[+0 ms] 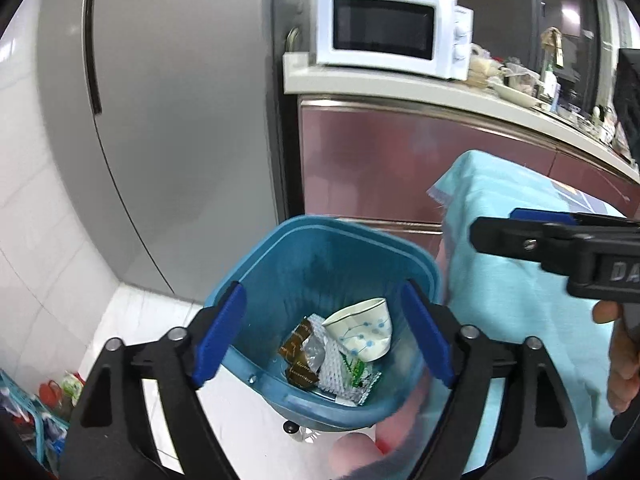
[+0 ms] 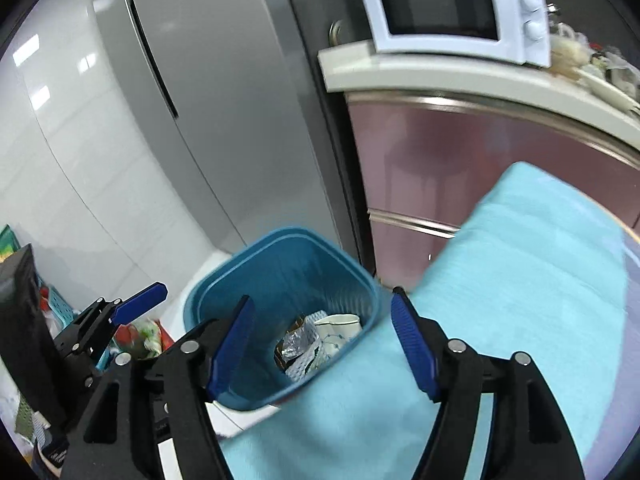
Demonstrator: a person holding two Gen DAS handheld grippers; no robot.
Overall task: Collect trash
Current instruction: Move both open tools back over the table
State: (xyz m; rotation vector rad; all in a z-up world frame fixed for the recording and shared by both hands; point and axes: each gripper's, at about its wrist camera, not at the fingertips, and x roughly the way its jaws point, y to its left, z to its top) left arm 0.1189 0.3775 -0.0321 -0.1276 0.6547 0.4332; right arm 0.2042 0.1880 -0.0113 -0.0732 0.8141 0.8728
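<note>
Drop looks done; best to lift both claws straight clear of the bin rim, no snagging. Left claw (image 1: pixel 324 332) spread wide, nothing held. Right claw (image 2: pixel 322 344) likewise wide, empty. Blue bin (image 1: pixel 288 240) right below, beside the cloth-covered tabletop (image 2: pixel 520 280). Paper cup (image 1: pixel 362 330) and wrappers (image 1: pixel 304 354) at bin bottom, between and beneath the pads (image 1: pixel 220 336).

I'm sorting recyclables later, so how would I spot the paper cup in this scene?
Find the grey fridge; at its foot stands a blue bin beside a light blue cloth. The paper cup lies tipped inside it among wrappers, the only white thing with blue dots.
</note>
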